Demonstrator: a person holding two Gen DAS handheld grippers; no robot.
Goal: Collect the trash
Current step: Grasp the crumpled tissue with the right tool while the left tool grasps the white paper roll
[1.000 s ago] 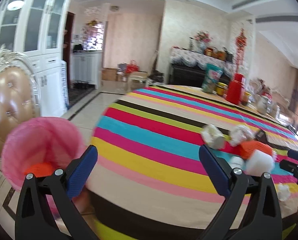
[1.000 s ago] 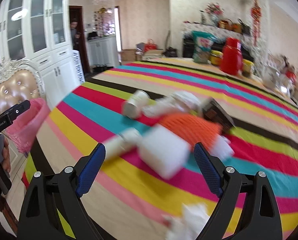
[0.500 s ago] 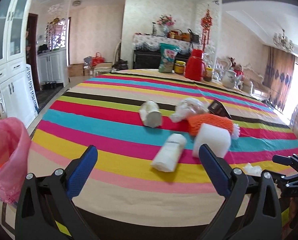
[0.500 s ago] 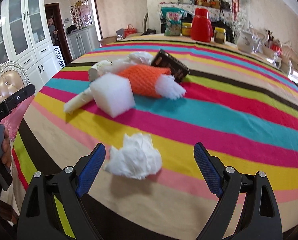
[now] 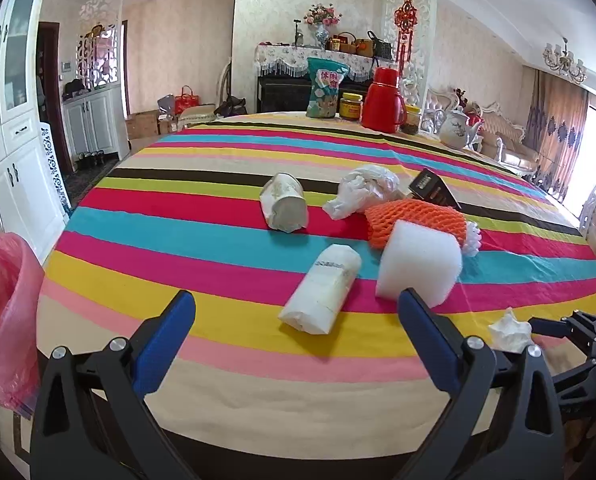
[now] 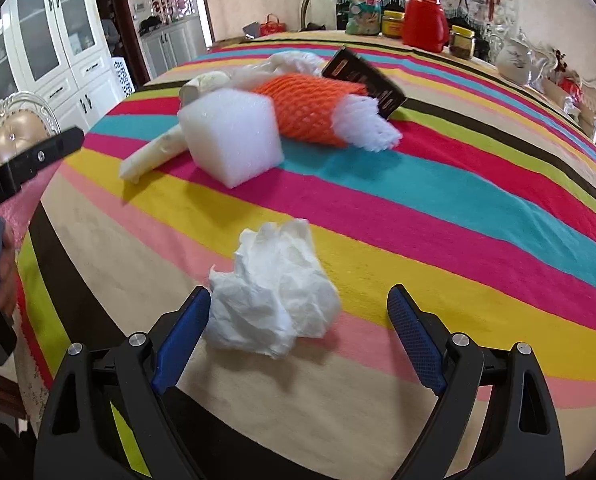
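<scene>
The right tongs stand wide apart at the near edge of the striped surface, with the crumpled white tissue between the jaws, close against the left one and well short of the right. The left tongs are also apart and empty, hovering over the surface edge, with the pink-lined trash bin off to their left beyond the rim. Farther in lie a white foam block, an orange foam net, a rolled white packet, a paper cup, a crumpled plastic bag and a dark box. The tissue sits off-centre, so closing now would likely push it sideways or pinch only a loose fold. Being light and springy, it could slip free during the carry to the bin, or drop off the nearby edge.
</scene>
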